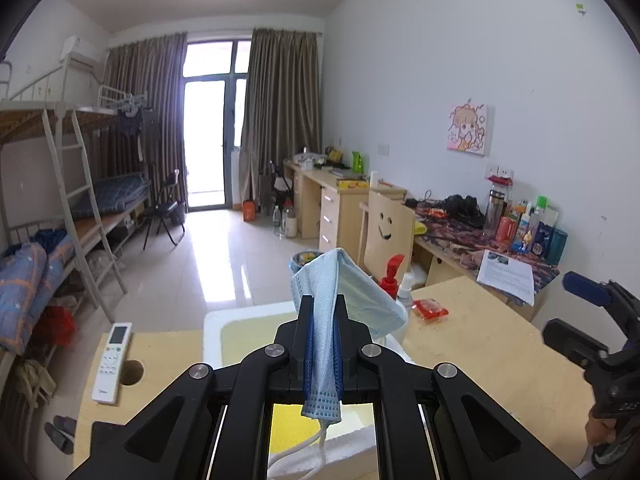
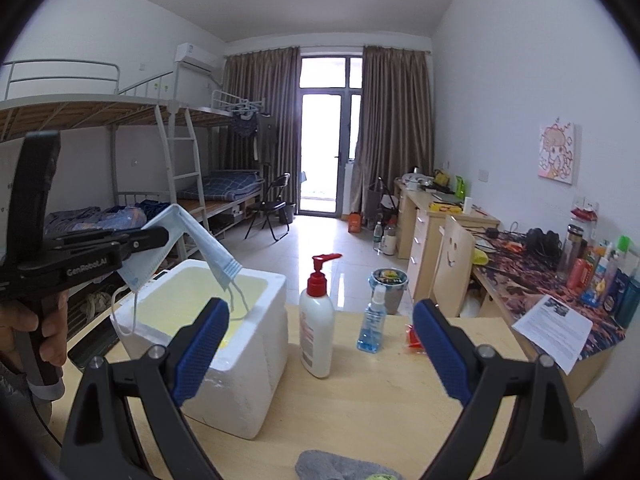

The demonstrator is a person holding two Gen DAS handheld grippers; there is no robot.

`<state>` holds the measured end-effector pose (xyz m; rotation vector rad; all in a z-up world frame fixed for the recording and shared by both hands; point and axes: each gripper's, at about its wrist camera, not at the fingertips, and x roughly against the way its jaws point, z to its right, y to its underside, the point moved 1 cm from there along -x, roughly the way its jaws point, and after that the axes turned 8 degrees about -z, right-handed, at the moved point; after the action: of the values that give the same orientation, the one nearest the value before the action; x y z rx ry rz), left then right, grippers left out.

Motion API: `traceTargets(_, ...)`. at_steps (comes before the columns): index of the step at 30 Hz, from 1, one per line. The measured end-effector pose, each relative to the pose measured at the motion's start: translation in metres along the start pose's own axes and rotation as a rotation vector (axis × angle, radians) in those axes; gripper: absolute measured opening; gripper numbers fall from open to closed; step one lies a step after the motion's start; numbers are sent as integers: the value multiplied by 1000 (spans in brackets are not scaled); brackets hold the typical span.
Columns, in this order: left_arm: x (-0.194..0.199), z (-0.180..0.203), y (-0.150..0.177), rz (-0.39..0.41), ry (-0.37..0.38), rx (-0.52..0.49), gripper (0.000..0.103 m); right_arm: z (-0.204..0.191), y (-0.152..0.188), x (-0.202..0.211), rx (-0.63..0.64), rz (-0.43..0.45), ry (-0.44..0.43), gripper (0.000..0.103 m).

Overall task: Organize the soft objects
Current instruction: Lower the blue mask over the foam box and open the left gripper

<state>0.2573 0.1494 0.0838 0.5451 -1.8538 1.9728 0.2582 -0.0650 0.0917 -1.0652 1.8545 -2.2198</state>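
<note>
My left gripper (image 1: 323,300) is shut on a light blue face mask (image 1: 352,288), which folds over the fingertips with its ear loops hanging down. In the right wrist view the same left gripper (image 2: 164,234) holds the mask (image 2: 200,248) above the open white foam box (image 2: 256,344), its loops dangling into the yellowish inside. My right gripper (image 2: 320,312) stands open over the wooden table (image 2: 360,400), with nothing between its blue pads (image 2: 200,352). A grey soft cloth (image 2: 328,466) lies at the bottom edge, just below that gripper.
A white pump bottle with a red top (image 2: 317,320), a blue spray bottle (image 2: 373,320) and a red packet (image 2: 414,338) stand right of the box. A remote (image 1: 112,360) lies on the left. Cluttered desks, a chair and bunk beds line the room.
</note>
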Motion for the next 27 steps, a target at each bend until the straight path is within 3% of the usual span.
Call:
traceTargets(18, -42, 5, -1, -133, -39, 12, 8, 13, 10, 1, -35, -14, 24, 95)
traceTargets(22, -53, 1, 0, -169, -53, 19, 14, 13, 12, 2, -43, -17, 25, 95)
traceTargets(23, -53, 1, 1, -173, -58, 17, 24, 14, 12, 1, -44, -19, 25, 95)
traceTargets(24, -53, 1, 1, -174, -62, 11, 45, 14, 12, 1, -44, -19, 26, 95)
traceTargets(25, -52, 1, 1, -169, -68, 5, 58, 15, 12, 1, -45, -19, 27, 95)
traceTargets(26, -50, 1, 2, -156, -81, 5, 84, 16, 12, 1, -46, -19, 27, 95)
traceTargets(27, -47, 1, 1, -145, -89, 9, 95, 16, 12, 0, -46, -19, 25, 95)
